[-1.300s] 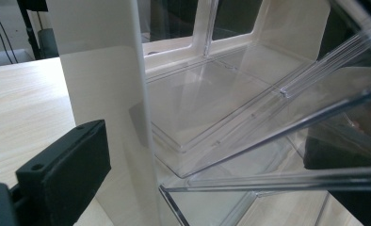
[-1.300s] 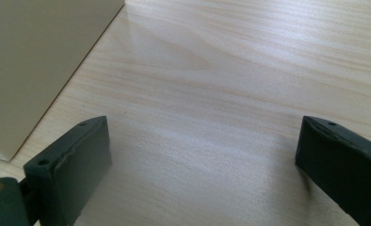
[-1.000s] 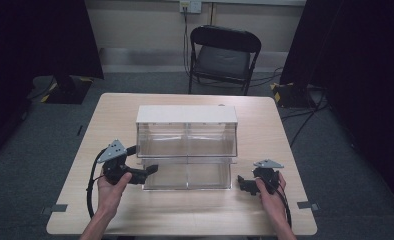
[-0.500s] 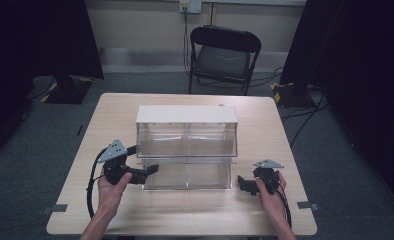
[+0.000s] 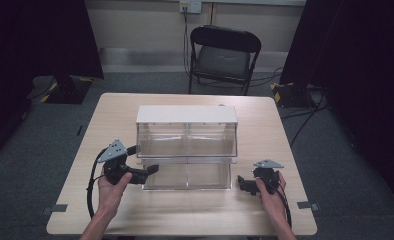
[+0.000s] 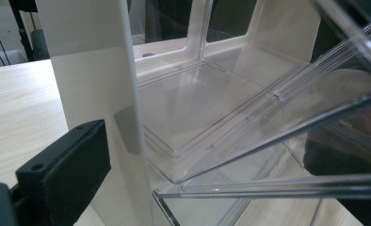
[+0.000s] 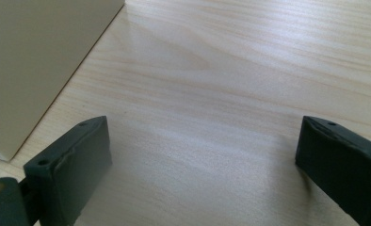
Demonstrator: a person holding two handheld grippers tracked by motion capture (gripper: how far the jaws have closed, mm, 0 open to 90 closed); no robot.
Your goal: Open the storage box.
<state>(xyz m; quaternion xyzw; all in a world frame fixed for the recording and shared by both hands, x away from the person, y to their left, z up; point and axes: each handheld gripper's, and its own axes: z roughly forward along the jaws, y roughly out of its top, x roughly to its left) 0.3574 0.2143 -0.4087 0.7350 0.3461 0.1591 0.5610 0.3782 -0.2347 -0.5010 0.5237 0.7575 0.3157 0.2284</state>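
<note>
A clear plastic drawer cabinet (image 5: 186,114) with a white top stands mid-table. Its lower clear drawer (image 5: 187,176) juts out toward me. My left gripper (image 5: 144,160) is at the cabinet's front left corner, open, with its jaws straddling that corner. In the left gripper view the left gripper (image 6: 207,155) has one jaw outside the white side wall (image 6: 99,94), while the other jaw shows dimly through a tilted clear drawer panel (image 6: 249,141). My right gripper (image 5: 244,184) rests low on the table to the right of the cabinet, open and holding nothing. The right gripper (image 7: 202,155) spans bare wood beside the cabinet wall (image 7: 37,61).
The light wooden table (image 5: 265,125) has bare room around the cabinet on all sides. A black folding chair (image 5: 224,55) stands beyond the far edge. Cables run across the floor (image 5: 305,120) at the right, and dark curtains (image 5: 360,60) hang on both sides.
</note>
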